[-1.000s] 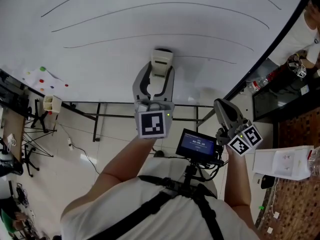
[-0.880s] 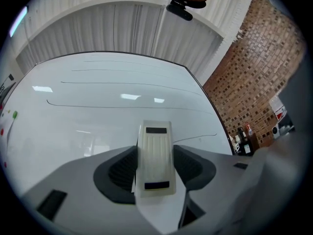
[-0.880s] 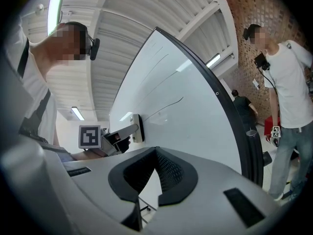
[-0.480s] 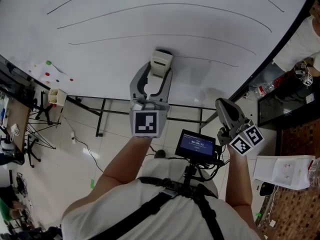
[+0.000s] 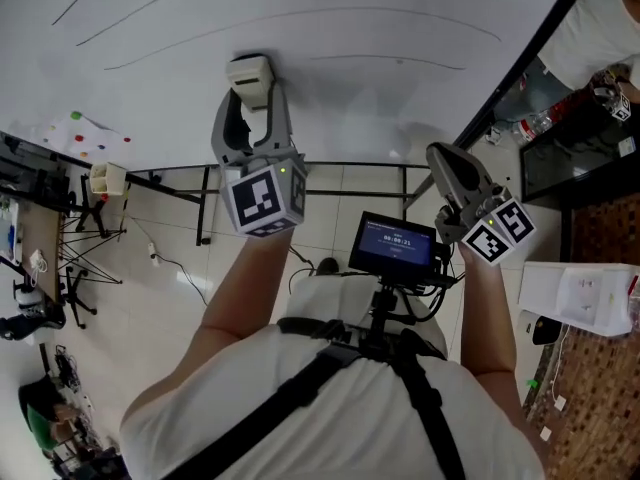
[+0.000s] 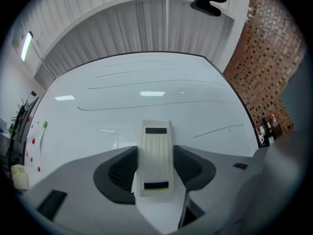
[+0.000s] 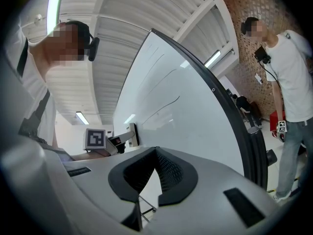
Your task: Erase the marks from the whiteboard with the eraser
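From here I never get the wiping face of the eraser (image 6: 157,155): it is turned toward the whiteboard (image 6: 98,126) in every view, and the jaws of the left gripper (image 6: 156,160) cover its sides. In the right gripper view the eraser is too small and too oblique for me to say whether it touches the board. In the head view the whiteboard runs off the top and left edges, taking the ends of some pen lines (image 5: 400,61) with it. The print on the chest monitor (image 5: 396,245) is too small to read. I can't identify the small coloured dots (image 5: 80,133) at the board's left. A person (image 5: 590,28) at top right is cut by the edge.
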The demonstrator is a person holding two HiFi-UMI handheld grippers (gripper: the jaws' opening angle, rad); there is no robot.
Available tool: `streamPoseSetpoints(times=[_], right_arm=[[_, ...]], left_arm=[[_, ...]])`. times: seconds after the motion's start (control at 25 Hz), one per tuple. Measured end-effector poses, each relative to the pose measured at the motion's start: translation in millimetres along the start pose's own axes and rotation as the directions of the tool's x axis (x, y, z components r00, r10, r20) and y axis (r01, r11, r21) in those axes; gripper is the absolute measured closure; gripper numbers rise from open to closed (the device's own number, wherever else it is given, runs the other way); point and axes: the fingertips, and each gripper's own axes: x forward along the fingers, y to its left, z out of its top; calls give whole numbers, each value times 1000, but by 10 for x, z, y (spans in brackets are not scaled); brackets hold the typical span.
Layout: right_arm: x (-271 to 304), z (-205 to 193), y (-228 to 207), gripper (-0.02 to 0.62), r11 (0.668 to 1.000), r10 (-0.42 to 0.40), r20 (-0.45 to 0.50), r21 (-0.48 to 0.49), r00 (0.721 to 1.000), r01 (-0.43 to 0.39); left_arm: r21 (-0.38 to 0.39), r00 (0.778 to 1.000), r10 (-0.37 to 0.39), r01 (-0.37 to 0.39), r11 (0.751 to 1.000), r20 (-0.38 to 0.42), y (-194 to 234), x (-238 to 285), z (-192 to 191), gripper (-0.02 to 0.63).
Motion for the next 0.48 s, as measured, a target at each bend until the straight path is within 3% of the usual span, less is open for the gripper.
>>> streamPoseSetpoints(times=[0.08, 0.28, 0.48], right_arm=[[-42, -37, -18, 574, 1000, -2, -2, 6, 1000, 2], [-68, -58, -31, 574, 1000, -20, 4, 12, 1000, 19], [-319, 20, -227, 574, 999, -28, 11, 18, 1000, 28]], left_arm=[[6, 1000, -14, 14, 1000, 7, -117, -16, 4, 368], [36, 983, -178, 177, 984, 39, -764, 20, 47, 368], [78, 984, -177, 175, 981, 28, -1033, 27, 69, 368]])
